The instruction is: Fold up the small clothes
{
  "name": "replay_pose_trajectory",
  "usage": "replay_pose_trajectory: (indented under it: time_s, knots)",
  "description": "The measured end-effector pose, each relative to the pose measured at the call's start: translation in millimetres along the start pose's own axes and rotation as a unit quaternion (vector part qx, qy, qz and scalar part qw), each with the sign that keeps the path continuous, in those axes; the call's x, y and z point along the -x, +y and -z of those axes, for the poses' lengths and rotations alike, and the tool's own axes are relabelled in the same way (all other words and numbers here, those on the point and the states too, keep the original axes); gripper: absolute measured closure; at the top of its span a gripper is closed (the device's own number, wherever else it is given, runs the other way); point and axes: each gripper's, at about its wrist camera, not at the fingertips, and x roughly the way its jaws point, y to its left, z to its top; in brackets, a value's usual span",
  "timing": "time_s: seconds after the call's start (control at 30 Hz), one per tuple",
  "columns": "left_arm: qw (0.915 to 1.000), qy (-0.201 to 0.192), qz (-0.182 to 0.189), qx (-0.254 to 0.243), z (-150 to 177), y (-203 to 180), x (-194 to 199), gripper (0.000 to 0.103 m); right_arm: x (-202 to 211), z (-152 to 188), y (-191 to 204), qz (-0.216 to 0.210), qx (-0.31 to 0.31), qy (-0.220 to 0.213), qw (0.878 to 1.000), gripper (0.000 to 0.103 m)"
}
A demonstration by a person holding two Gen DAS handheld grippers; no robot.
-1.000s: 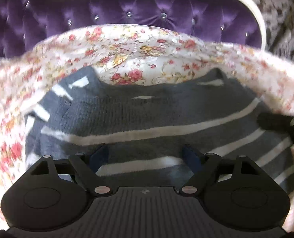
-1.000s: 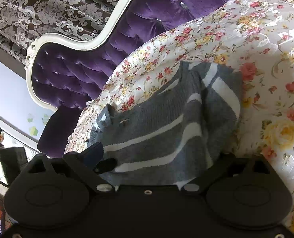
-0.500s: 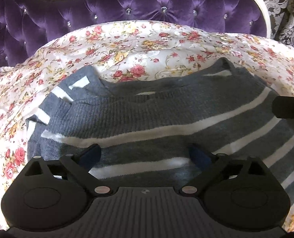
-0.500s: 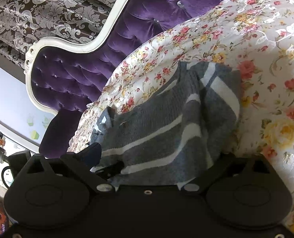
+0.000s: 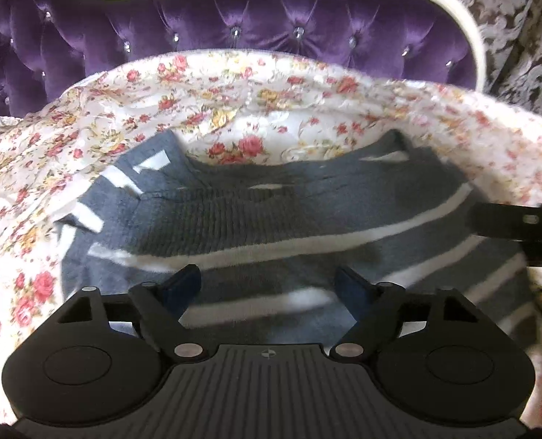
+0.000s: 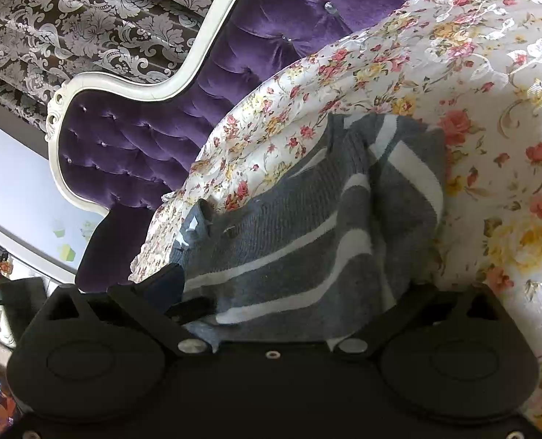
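Left sleeve: the sleeve (image 5: 124, 186) on the left side of the sweater is lying folded inward on the body, so the white stripes are crossing at an angle. I think it is placed this way to make the garment narrower.

Left gripper: the left gripper (image 5: 269, 283) is hovering low over the near hem with its two blue fingers standing wide apart. Nothing is between them, although the cloth is lying just under them. It seems to be waiting in position to take the hem.

Sweater: the small gray sweater (image 5: 289, 219) with white stripes is lying on the floral bedspread (image 5: 234, 102), with the neckline (image 5: 271, 186) pointing toward the purple tufted headboard (image 5: 271, 33). It is resting flat enough for folding.

Right gripper: the right gripper (image 6: 282, 289) is reaching in from the right edge of the sweater. One blue finger (image 6: 165, 281) is showing at the left, and the cloth is covering the place where the other finger should be. Because of this I cannot tell if the fingers are closed on the fabric or only pushed under it.

Right sleeve side: this part (image 6: 406, 168) is already lying doubled over.

Next move, my judgement: the bottom half is probably going up toward the neckline, so both grippers need an even hold.
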Motion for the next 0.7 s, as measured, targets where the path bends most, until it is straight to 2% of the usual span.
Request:
replay_pose_trajectory:
  time_s: [0.13,0.27,0.5,0.6,0.7]
  knots:
    - [0.9998,-0.003,0.008,-0.016,22,-5,18,0.023,0,0,1,0.001,0.000,0.001,1.000,0.001]
    - [0.9999,-0.002,0.015,-0.003,42,-6,18,0.023,0,0,1,0.000,0.002,0.001,1.000,0.001]
    - [0.9999,-0.010,0.003,-0.011,47,-9,10,0.023,0,1,2,0.002,0.009,0.001,1.000,0.001]
    - [0.9994,-0.028,0.020,0.007,49,0,23,0.024,0,1,2,0.002,0.009,0.001,1.000,0.001]
    - [0.9981,-0.052,0.021,0.027,52,15,38,0.024,-1,2,2,0.000,0.011,0.001,1.000,0.001]
